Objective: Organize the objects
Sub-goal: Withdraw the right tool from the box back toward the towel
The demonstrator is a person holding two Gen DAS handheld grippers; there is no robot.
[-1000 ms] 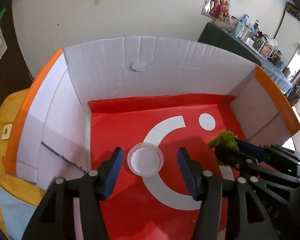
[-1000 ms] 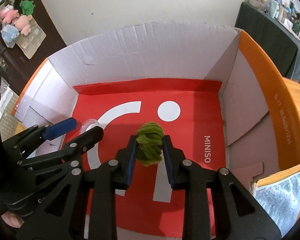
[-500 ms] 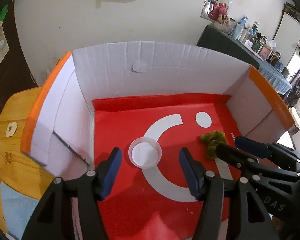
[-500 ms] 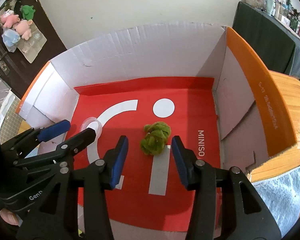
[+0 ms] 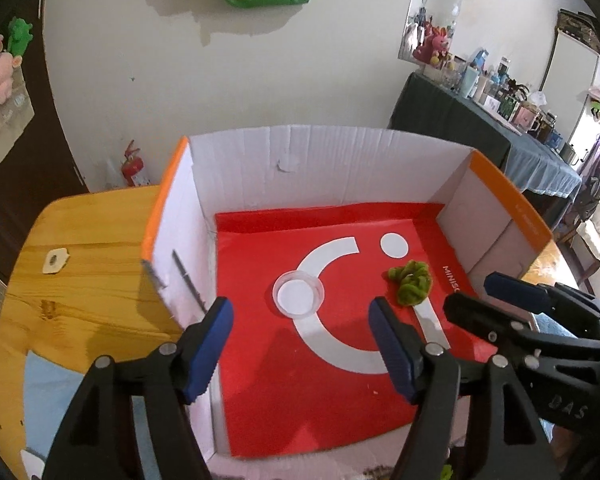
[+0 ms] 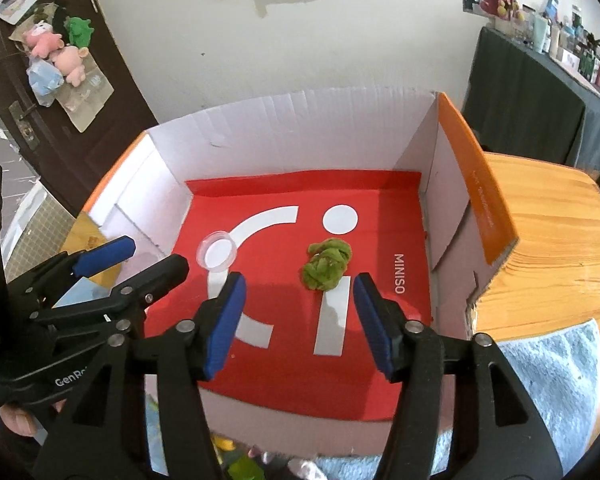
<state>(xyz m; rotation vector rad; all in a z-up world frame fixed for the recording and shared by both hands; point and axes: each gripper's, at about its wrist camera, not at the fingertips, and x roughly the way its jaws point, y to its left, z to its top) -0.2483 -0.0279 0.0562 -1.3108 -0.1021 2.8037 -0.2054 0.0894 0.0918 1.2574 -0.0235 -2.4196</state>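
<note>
Both grippers are hanging over the open cardboard box (image 6: pixel 292 128) now, pointing down into it. The right gripper (image 6: pixel 298 314) is standing with its jaws well apart, having just been opening, and nothing is between the blue pads; the green fuzzy bundle (image 6: pixel 326 266) is lying loose on the red liner (image 6: pixel 284 364) just beyond the tips, at centre frame in the right wrist view. In the left wrist view that same bundle (image 5: pixel 410 282) is sitting right of centre. The left gripper (image 5: pixel 300 340) is also gaping, its jaws having just been widening, gripping nothing. The clear round lid (image 5: pixel 298 294) is lying flat on the liner at mid-frame, beyond the tips and touching neither pad. The box is resting on the wooden table (image 5: pixel 80 264), with a blue towel (image 6: pixel 540 364) at lower right of the right wrist view.
</note>
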